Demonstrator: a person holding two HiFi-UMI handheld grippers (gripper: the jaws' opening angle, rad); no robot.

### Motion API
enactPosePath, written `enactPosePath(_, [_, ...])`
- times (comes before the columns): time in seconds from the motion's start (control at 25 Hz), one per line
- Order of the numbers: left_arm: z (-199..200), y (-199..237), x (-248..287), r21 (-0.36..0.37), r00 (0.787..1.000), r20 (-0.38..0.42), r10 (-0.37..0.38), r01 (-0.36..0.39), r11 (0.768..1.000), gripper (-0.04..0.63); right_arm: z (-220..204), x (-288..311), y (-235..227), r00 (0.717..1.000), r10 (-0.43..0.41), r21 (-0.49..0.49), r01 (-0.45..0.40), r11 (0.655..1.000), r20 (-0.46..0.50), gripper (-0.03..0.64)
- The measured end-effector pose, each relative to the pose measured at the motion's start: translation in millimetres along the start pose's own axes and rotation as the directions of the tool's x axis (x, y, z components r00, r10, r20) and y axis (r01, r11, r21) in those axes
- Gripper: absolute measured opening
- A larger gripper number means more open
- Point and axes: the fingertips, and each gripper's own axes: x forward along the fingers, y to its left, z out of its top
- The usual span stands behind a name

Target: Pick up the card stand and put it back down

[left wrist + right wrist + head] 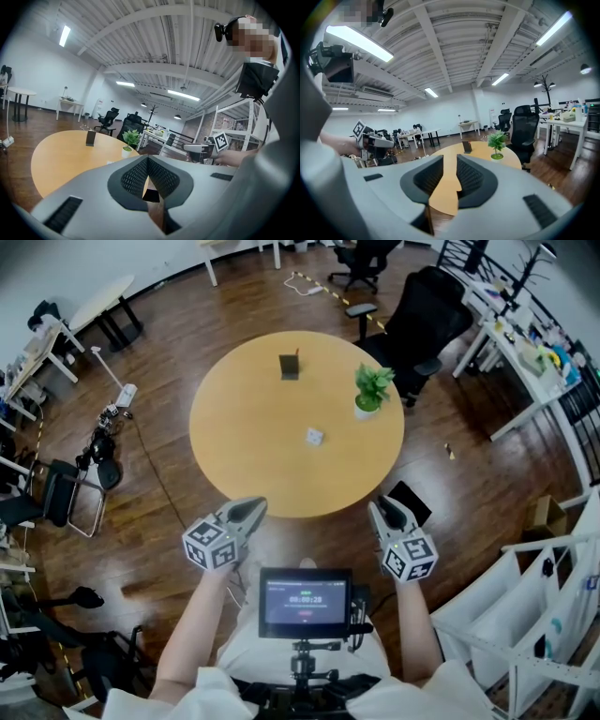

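Card stand [290, 366], small, dark and upright, near the far edge of a round wooden bench [244, 427], alone and untouched. Same card stand [90, 138] visible as a small dark slab in the left gripper view, and the card stand [467, 146] again in the right gripper view. Toward the right edge of the bench, a small potted plant [372, 390] in a white pot, apart from the card stand. Nearer the middle of the bench, a small white object [314, 436], too small to identify. Just off the near edge, over the dark wooden floor [159, 521], two hand-held grippers side by side, both pointing toward the bench and well apart from the card stand. Left hand-held gripper [253, 508], jaws closed together at the tips, nothing between them. Right hand-held gripper [382, 509], jaws parted, a strip of bench top showing through the gap, nothing held. Nearer the person's chest, a small dark screen [306, 601]. Beyond the far right edge of the bench, a black office chair [422, 320].
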Motion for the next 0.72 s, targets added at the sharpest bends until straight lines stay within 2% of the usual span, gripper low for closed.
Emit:
enactPosePath(0.36, [12.4, -4.6, 11.4, 0.02, 1.0, 0.011, -0.017, 0.016, 1.0, -0.008, 8.1, 2.1, -1.4, 1.0, 0.004, -0.032, -0.004, 0.999, 0.012, 0.095])
enactPosePath(0.56, [13.9, -7.4, 14.2, 0.028, 1.0, 0.017, -0.019, 0.018, 0.999, -0.008, 9.3, 2.6, -1.9, 1.0, -0.014, -0.124, 0.014, 0.992, 0.002, 0.096])
enactPosePath(0.72, [17.3, -3.5, 6.5, 0.03, 1.0, 0.026, -0.008, 0.007, 1.0, -0.008, 17.2, 9.6, 11.4, 1.0, 0.027, -0.16, -0.024, 0.987, 0.012, 0.095])
